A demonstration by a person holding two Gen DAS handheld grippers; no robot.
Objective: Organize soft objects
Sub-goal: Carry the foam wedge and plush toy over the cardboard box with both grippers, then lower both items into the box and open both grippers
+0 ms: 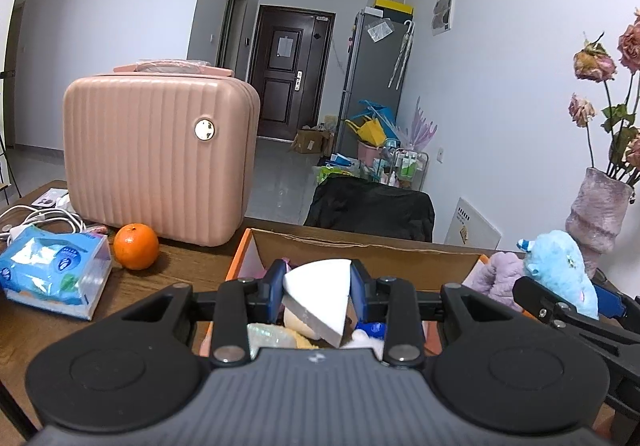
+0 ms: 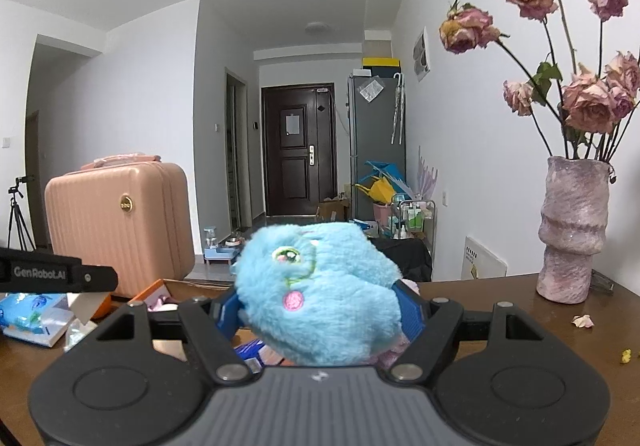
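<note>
Soft objects in both grippers: my left gripper (image 1: 318, 286) pinches a white sponge wedge (image 1: 316, 296) above the cardboard box (image 1: 360, 242); my right gripper (image 2: 320, 310) is clamped on the blue plush (image 2: 320, 294) beside it. I'd lower the wedge well inside the walls before releasing.

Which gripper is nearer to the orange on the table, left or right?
Left. The left gripper, shut on a white foam wedge over the cardboard box, is just right of the orange. The right gripper, holding the blue plush toy, is farther right.

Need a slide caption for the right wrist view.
Right tongs grip a blue plush above the table, vase at right.
</note>
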